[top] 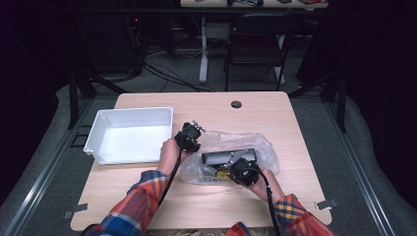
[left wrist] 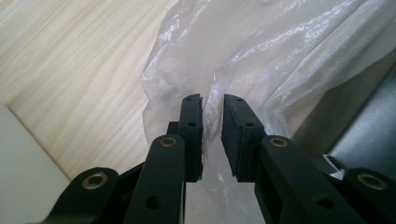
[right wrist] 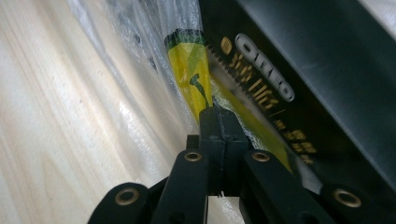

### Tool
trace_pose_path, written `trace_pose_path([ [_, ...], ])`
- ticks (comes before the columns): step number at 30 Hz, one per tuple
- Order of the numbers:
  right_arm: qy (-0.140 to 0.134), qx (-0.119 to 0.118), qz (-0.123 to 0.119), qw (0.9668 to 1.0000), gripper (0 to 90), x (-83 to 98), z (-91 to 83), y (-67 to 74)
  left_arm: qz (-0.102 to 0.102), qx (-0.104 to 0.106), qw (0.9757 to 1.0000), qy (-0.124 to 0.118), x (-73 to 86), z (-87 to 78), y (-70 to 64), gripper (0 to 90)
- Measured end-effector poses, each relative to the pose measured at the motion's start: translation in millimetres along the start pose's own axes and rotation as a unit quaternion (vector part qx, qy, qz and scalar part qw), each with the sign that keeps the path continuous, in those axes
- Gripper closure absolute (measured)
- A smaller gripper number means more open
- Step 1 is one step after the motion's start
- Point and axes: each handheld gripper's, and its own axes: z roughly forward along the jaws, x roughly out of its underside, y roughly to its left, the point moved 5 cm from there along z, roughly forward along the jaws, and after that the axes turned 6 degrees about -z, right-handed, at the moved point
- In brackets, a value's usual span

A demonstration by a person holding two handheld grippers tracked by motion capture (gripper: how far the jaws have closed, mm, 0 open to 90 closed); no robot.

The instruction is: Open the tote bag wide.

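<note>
The left hand-held gripper has its jaws drawn narrow around a fold of the clear bag; a slim gap shows between the pads, the film runs up through it, and whether the pads truly pinch the film I cannot tell. In the high view this left hand-held gripper sits at the bag's left edge, just right of the white bin, with the person's left hand behind it.

The right hand-held gripper is closed tight, pads meeting with no gap, their tips pressed at the edge of a yellow packet under the film. Whether it grips film, packet or both is hard to tell. Just beside the packet lies a dark box with pale lettering, also inside the bag. From above, the right hand-held gripper is at the bag's near edge, the right hand behind it, and a touch of yellow shows just left of it.

The bag lies crumpled on the wooden surface, right of centre, with the box lying flat within it between the two tools. The bin stands on the surface's left part, near but apart from the bag. Both forearms wear plaid sleeves.
</note>
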Motion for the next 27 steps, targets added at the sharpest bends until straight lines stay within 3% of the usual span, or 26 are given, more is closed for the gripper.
trace_pose_path([
  [7, 0.016, -0.015, -0.003, 0.9998, 90.0, 6.6, -0.3, 5.3, -0.005, -0.016, 0.9998, 0.005, 0.4, 7.5, 6.1, 77.9],
  [10, 0.019, -0.014, -0.001, 0.9997, 90.0, 8.5, -1.2, 4.3, -0.011, -0.008, 0.9999, 0.004, 0.7, 6.1, 7.3, 75.8],
  [12, 0.01, -0.015, 0.007, 0.9998, 90.0, 7.2, -3.9, 2.4, -0.012, -0.001, 0.9999, 0.003, 0.4, 1.3, 6.4, 70.8],
  [17, -0.003, -0.014, 0.015, 0.9998, 86.2, 2.9, -11.8, -2.1, -0.005, -0.007, 1.0, -0.004, -1.4, -15.0, 6.8, 53.7],
  [23, -0.024, -0.016, 0.027, 0.9992, 80.8, -1.9, -16.6, -3.4, -0.008, -0.002, 0.9998, -0.02, -3.7, -38.9, 12.5, 42.3],
  [27, -0.031, -0.02, 0.034, 0.9987, 71.5, -3.8, -22.6, -6.2, -0.01, 0.005, 0.9989, -0.046, -4.8, -60.0, 13.7, 34.1],
])
